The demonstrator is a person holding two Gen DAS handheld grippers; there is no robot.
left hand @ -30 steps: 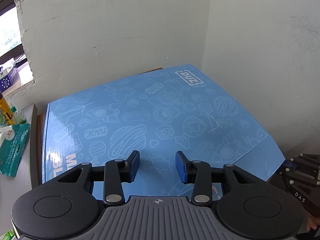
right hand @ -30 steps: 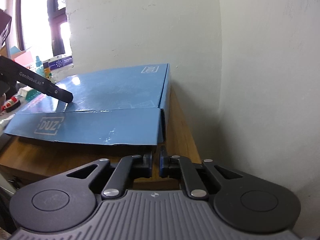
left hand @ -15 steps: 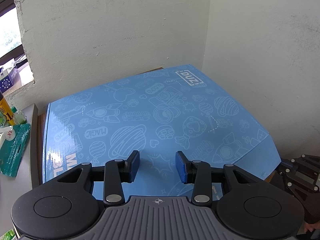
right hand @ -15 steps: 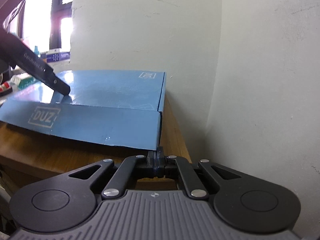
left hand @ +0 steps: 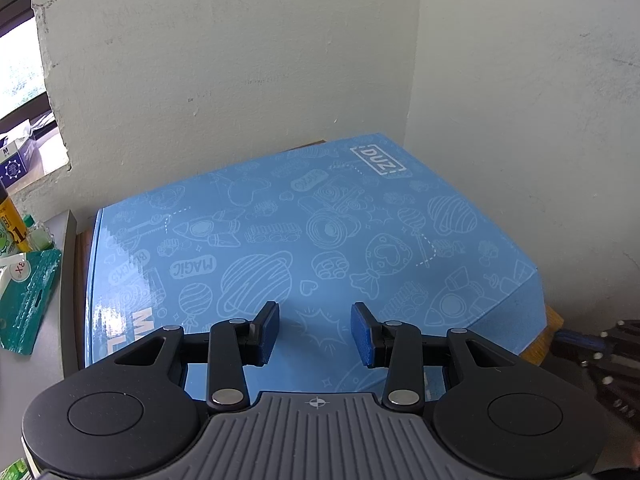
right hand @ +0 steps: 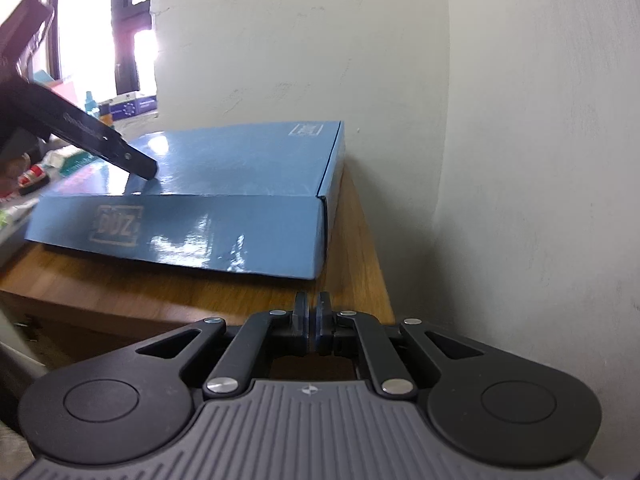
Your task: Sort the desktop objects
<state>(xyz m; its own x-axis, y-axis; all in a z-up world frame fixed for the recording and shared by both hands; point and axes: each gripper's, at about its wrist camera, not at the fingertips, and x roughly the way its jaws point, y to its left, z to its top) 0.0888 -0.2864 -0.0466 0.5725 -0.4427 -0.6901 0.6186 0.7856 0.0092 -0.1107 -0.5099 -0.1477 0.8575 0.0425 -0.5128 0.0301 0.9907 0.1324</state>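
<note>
Fingers of the left gripper (left hand: 315,330) are hovering spread over the blue box (left hand: 304,248) in the far-right corner; the right gripper (right hand: 313,326) (clenched, empty) is waiting near; press flat, evenly.

1. This looks like a lived-in room at home, perhaps a study corner: rough, white-painted walls (left hand: 240,60) meet in a corner at the far right.
2. A wooden desk (right hand: 200,292) is pushed into that corner, and a flat blue toy box (left hand: 304,248) printed with rockets, planets and "MAGIC" lies on it.
3. A window (right hand: 100,20) with a dark frame lets in bright daylight at the far left.
4. Small household clutter sits by the window: a blue carton (left hand: 16,160), a yellow bottle (left hand: 12,224) and a green packet (left hand: 28,300).
</note>
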